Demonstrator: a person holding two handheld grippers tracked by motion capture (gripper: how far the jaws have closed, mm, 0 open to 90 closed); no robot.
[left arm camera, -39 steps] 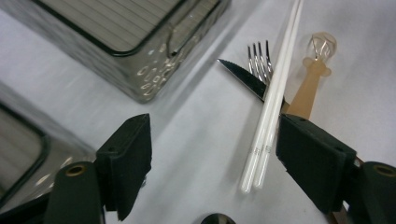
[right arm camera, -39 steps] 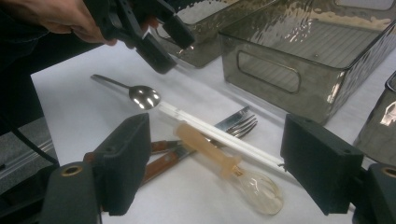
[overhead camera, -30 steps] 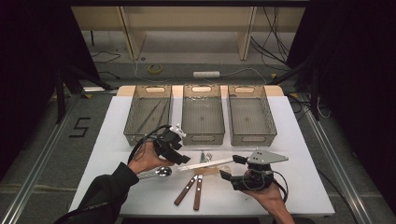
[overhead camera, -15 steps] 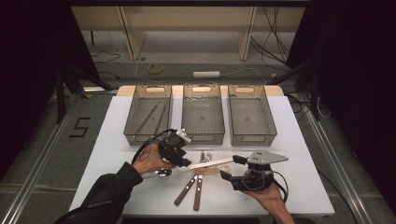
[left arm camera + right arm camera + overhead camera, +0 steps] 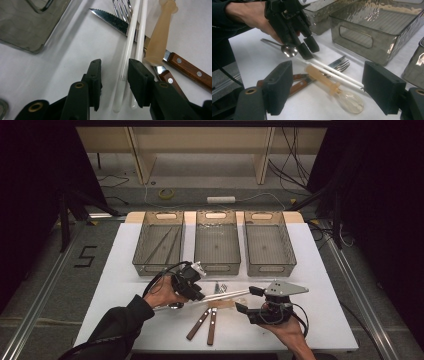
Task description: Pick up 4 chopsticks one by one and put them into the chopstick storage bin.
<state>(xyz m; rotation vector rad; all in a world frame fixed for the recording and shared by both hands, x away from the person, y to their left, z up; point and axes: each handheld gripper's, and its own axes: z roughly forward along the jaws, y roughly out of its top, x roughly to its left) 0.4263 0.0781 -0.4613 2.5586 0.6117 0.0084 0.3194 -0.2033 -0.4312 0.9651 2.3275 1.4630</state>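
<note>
On the white surface (image 5: 320, 270), the left gripper (image 5: 113, 72) straddles the near ends of two white chopsticks (image 5: 127, 57), its fingers (image 5: 93, 75) having just been narrowing yet not pressing them, so released. The chopsticks run toward one o'clock over a serrated knife (image 5: 110, 18) and a fork (image 5: 122, 10), with an amber spoon (image 5: 329, 85) at their right. At four o'clock, the right gripper (image 5: 327, 87) hovers with fingers (image 5: 279, 82) spread wide, holding nothing

floor (image 5: 45, 285): grey, marked "5" (image 5: 86, 256) | counter (image 5: 320, 270): white | shelf unit (image 5: 200, 150): pale wood, behind | cables (image 5: 295, 150): on floor | surroundings: dark
</note>
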